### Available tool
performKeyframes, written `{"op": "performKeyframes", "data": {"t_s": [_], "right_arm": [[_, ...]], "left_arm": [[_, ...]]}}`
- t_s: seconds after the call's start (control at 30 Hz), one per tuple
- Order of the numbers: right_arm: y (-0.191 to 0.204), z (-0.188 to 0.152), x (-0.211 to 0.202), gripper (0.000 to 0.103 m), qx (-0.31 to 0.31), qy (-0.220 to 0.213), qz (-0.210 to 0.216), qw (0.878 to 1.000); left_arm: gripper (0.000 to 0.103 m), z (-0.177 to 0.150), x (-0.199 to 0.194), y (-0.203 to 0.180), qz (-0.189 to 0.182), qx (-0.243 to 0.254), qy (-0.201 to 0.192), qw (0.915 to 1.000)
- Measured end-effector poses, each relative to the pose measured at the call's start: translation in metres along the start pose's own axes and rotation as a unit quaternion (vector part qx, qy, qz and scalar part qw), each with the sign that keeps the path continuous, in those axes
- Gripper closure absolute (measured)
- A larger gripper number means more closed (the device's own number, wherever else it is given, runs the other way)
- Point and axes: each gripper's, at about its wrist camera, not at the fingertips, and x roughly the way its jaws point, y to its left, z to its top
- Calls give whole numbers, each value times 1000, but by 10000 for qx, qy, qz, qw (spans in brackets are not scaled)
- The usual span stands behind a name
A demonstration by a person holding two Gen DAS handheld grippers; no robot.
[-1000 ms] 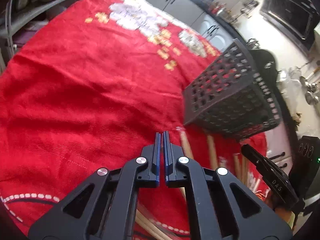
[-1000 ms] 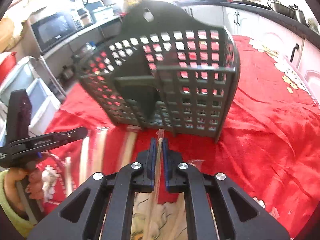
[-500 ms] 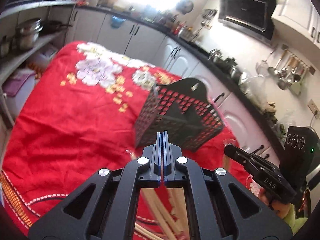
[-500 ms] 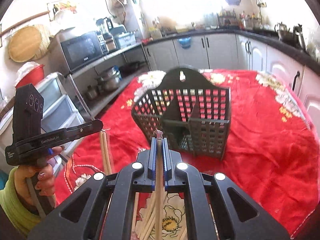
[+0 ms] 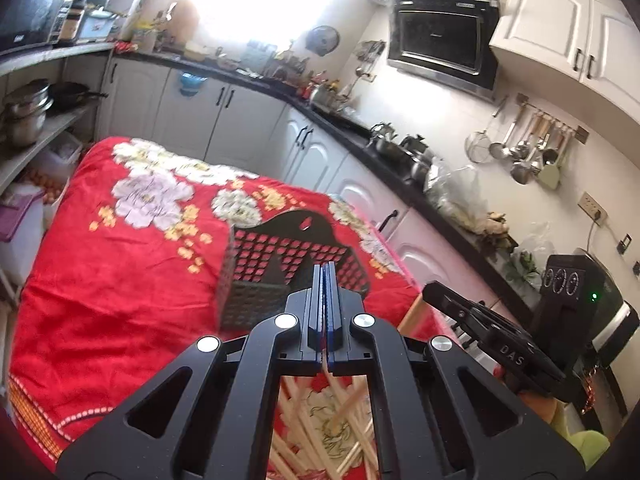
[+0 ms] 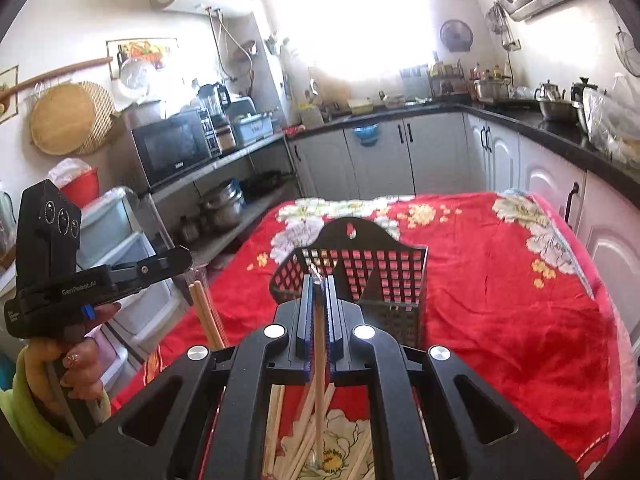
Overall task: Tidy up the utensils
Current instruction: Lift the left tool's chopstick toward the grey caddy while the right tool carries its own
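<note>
Over the table: I see a red flowered cloth (image 6: 500, 320) spread across it, with a dark perforated utensil basket (image 6: 360, 276) standing upright near the middle.
Right gripper (image 6: 319, 280): my jaws are pressed together on a single pair of wrapped chopsticks (image 6: 319, 356); its clear wrapper tip pokes out just past the fingertips.
Held chopsticks, axis: the long axis runs along my right fingers, from 6 o'clock up to 12 o'clock in the right wrist view, the tip aimed at the basket.
Left gripper (image 5: 325, 270): my jaws are fully closed; a thin pale stick end shows just below the pads, and a second pair of chopsticks (image 6: 206, 316) hangs under this gripper in the right wrist view, slanting from 11 o'clock down to 5 o'clock.
Basket, place: straight ahead at 12 o'clock from both grippers, just beyond the fingertips, its tall back panel on the far side.
Loose chopsticks (image 6: 308, 428): a pile lies on the cloth beneath both grippers at 6 o'clock, sticks crossing at mixed angles.
Person: a hand (image 6: 80, 360) with a yellow-green sleeve (image 6: 24, 408) grips the left handle at 8 o'clock in the right wrist view.
</note>
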Motion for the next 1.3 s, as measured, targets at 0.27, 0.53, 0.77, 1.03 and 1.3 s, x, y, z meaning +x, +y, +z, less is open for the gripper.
{"op": "performKeyframes", "data": {"t_s": [0.27, 0.53, 0.77, 1.03, 1.3], "right_arm": [[3, 29, -15, 98, -123, -399, -44, 9991], [2, 64, -23, 98, -177, -809, -151, 9965], [-6, 95, -30, 98, -78, -1149, -267, 9930], [-9, 114, -26, 97, -195, -1438, -714, 9868], [-28, 106, 4, 97, -96, -1231, -900, 9883]], "left_arm": [[103, 28, -10, -24, -156, 275, -291, 9991], [103, 66, -16, -36, -292, 306, -595, 9973], [103, 102, -13, -43, -344, 292, -874, 9951], [103, 130, 1, -48, -142, 346, -1190, 9922], [103, 141, 32, -29, -55, 161, -1100, 9938]]}}
